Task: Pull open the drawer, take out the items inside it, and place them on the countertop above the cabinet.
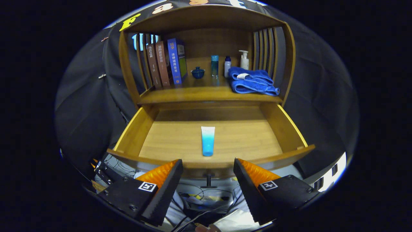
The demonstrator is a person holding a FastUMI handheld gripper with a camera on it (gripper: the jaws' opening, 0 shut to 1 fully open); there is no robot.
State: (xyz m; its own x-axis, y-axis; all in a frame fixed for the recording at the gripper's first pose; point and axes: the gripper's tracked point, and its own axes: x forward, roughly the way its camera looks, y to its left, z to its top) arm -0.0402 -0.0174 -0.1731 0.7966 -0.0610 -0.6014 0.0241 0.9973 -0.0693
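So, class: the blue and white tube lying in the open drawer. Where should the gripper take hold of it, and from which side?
Grip the tube across its middle, coming down from above over the drawer front. It lies flat, lengthwise away from the open gripper, so the fingers can probably straddle its narrow width, with bare drawer floor either side.

- The open drawer (270, 141) carries one blue tube (208, 140) lying near its middle.
- The desk (199, 91) above carries three upright books (166, 62), a small lidded cup (197, 72), three bottles (227, 64) and a folded blue towel (252, 82).
- The tool (208, 170) hangs with fingers spread before the drawer's front.
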